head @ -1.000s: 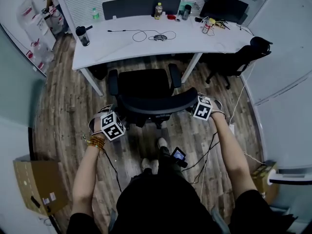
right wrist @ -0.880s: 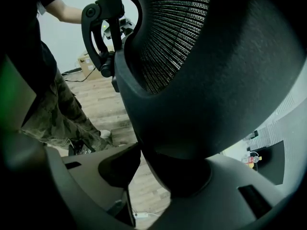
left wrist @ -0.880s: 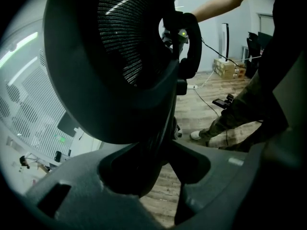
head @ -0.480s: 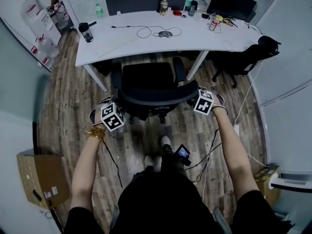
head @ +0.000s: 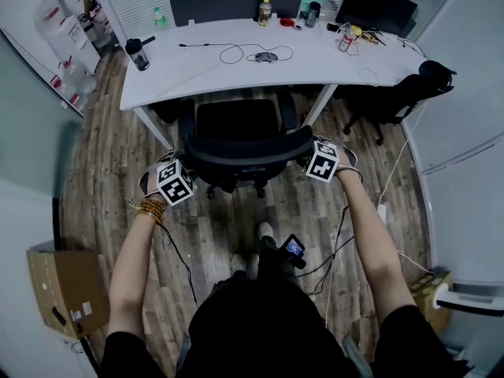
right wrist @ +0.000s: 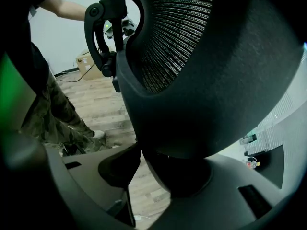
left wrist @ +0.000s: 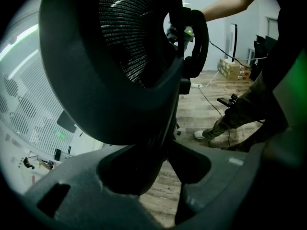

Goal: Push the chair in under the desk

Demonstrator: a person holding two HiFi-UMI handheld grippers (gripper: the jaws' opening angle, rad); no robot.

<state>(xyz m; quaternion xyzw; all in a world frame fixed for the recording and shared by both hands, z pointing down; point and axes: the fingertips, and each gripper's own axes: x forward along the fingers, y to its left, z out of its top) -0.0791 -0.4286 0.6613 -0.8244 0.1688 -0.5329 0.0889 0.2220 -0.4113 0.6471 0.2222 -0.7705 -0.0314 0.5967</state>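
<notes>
A black mesh-back office chair (head: 236,124) stands in front of the white desk (head: 197,73), its seat front at the desk's edge. My left gripper (head: 187,170) grips the left end of the curved backrest rim (head: 248,152), and my right gripper (head: 305,154) grips the right end. In the left gripper view the rim (left wrist: 96,90) fills the gap between the jaws of the left gripper (left wrist: 160,150). The right gripper view shows the same rim (right wrist: 216,90) wedged in the right gripper (right wrist: 144,162). Both are shut on the backrest.
Two white desk legs (head: 153,128) (head: 313,107) flank the chair. A second black chair (head: 386,101) stands at the right. A dark bottle (head: 138,53), a cable (head: 252,53) and a monitor (head: 376,8) are on the desk. A cardboard box (head: 67,286) sits lower left.
The chair has rolled toward the desk with both grippers following on the backrest. The seat front now lies closer to the desk's edge.
</notes>
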